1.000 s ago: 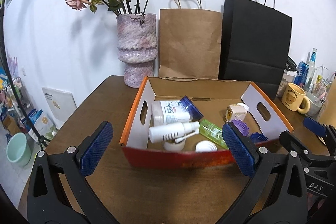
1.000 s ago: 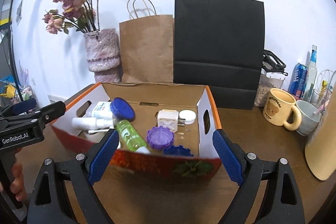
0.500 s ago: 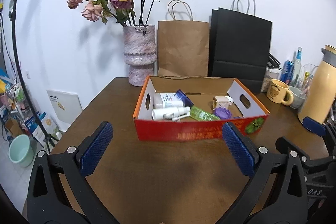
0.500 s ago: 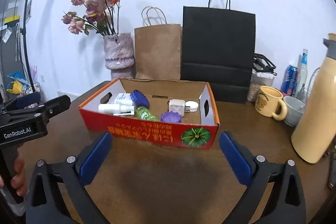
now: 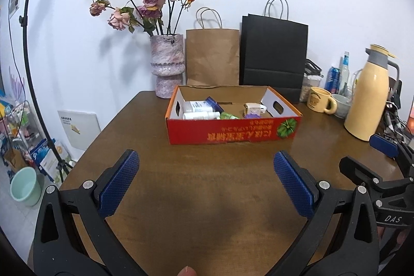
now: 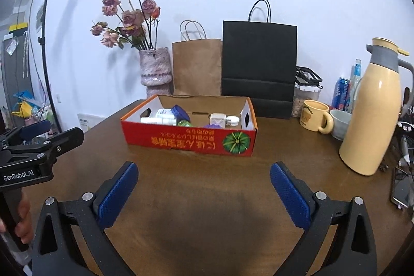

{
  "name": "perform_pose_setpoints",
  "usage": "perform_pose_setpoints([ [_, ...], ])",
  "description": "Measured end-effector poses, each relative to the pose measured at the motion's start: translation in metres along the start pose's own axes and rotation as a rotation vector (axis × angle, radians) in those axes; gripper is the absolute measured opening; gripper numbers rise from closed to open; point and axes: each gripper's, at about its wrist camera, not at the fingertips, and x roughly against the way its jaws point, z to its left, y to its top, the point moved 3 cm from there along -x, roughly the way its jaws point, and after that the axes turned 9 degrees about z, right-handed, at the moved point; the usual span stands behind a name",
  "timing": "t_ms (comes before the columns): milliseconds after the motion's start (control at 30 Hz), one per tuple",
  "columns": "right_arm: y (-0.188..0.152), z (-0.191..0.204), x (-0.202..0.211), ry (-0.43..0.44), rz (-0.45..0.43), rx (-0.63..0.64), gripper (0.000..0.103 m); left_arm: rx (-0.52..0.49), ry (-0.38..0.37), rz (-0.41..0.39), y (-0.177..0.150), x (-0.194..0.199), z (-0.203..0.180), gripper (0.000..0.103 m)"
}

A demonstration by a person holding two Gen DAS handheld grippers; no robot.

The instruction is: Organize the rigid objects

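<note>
Both tongs, left tongs [image 5: 207, 183] and right tongs [image 6: 203, 194], have pulled back from the red box [image 5: 233, 132] and stay wide open, holding nothing. The box sits mid-table [image 5: 207, 198], bottles inside. A yellow jug [image 6: 372, 115] stands nearby.

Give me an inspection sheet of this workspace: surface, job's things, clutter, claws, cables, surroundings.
Surface: brown wooden table, bare in front of the box.
Job's things: red cardboard box holding a white spray bottle, a blue-capped bottle, a green bottle, a purple lid and a white adapter.
Clutter: yellow mug, grey cup, cream thermos, blue can, phone at the right edge.
Claws: left claw open, empty; right claw open, empty; both short of the box.
Cables: tangle behind the thermos.
Surroundings: vase of dried roses, brown paper bag, black paper bag, white wall.
</note>
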Motion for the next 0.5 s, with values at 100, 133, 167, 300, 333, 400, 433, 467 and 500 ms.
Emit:
perform_pose_setpoints([
  [100, -0.011, 0.002, 0.015, -0.001, -0.002, -0.004, 0.103, -0.004, -0.008, 0.000, -0.011, 0.010, 0.000, 0.103],
  [133, -0.013, 0.002, 0.018, -0.001, -0.003, -0.004, 0.103, -0.005, -0.010, 0.001, -0.014, 0.013, -0.001, 0.103],
  [167, -0.017, 0.003, 0.024, -0.001, -0.006, -0.005, 0.103, -0.006, -0.015, 0.003, -0.018, 0.016, -0.001, 0.103],
  [300, -0.026, 0.005, 0.037, 0.000, -0.010, -0.010, 0.103, 0.003, -0.026, 0.003, -0.032, 0.027, 0.000, 0.103],
  [333, -0.030, 0.006, 0.041, 0.000, -0.010, -0.010, 0.103, 0.006, -0.028, 0.004, -0.035, 0.029, 0.001, 0.103],
  [400, -0.034, 0.007, 0.044, -0.001, -0.008, -0.012, 0.103, 0.010, -0.026, 0.003, -0.039, 0.032, 0.001, 0.103],
  [433, -0.036, 0.007, 0.046, 0.000, -0.006, -0.012, 0.103, 0.010, -0.024, 0.003, -0.041, 0.032, 0.002, 0.103],
  [467, -0.038, 0.007, 0.047, 0.001, -0.006, -0.012, 0.103, 0.012, -0.023, 0.003, -0.042, 0.033, 0.002, 0.103],
  [500, -0.039, 0.008, 0.049, 0.001, -0.006, -0.013, 0.103, 0.012, -0.026, 0.003, -0.043, 0.034, 0.003, 0.103],
])
